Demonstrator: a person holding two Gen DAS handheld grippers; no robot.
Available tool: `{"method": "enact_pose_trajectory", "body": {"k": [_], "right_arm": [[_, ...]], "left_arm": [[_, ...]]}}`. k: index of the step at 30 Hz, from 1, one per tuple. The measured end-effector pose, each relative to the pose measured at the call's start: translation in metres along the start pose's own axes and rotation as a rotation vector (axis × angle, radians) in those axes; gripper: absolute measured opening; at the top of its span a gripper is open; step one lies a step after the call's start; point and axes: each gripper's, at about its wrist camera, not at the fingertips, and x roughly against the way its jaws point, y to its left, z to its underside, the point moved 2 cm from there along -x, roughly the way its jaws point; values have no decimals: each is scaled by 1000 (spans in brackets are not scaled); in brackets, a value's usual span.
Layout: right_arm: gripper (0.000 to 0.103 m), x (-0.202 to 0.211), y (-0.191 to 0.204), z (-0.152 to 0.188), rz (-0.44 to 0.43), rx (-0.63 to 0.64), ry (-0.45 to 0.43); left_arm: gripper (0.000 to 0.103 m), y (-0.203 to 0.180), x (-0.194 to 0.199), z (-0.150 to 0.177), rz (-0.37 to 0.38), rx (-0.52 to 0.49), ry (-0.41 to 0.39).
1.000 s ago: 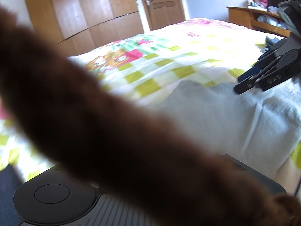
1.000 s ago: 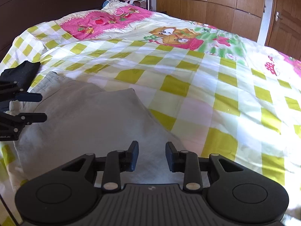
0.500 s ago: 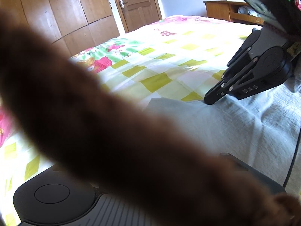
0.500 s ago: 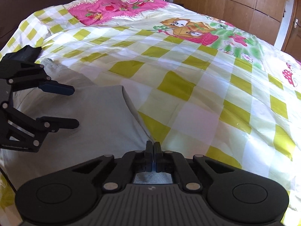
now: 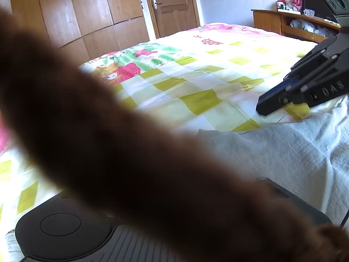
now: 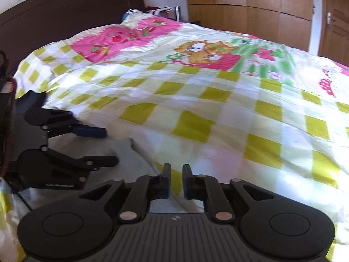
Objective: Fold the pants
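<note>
Clearly a fold is between grips: the pale grey pants (image 6: 130,159) lie flat on the checked bedspread (image 6: 218,109) at lower left of the right wrist view. The right gripper (image 6: 175,181) has its fingers slightly parted, holding nothing; the left gripper (image 6: 104,146) gapes wide above the cloth. Next, probably, each must pinch an edge.

left claw (image 5: 174,229): fingers hidden behind a blurred brown band (image 5: 122,148) across the lens
pants (image 6: 139,166): near end hidden under right claw (image 6: 175,180)
</note>
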Motion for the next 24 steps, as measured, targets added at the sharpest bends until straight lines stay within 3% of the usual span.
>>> {"method": "enact_pose_trajectory", "body": {"k": [3,8,9,10,12,20,24], "right_arm": [[42,-17,17,-3,-54,76,29],[43,-40,37,-1,-78,180,67],[40,-40,38,-1,-76,194,64],[23,-40,38,-1,-67,197,60],[19,-40,36,-4,-57,180,69],[20,-38,35,-10,-63,185,64],[27,-48,36,-9,-62,196,81]], "left_arm": [[54,3,2,-1,-11,13,2],[54,1,3,1,-12,-4,1],[54,1,4,1,-11,-7,0],[54,1,4,1,-10,-10,-2],[54,2,5,0,-11,-12,-6],[54,5,4,-1,-11,-8,-15],[54,3,6,0,-6,-7,-18]]}}
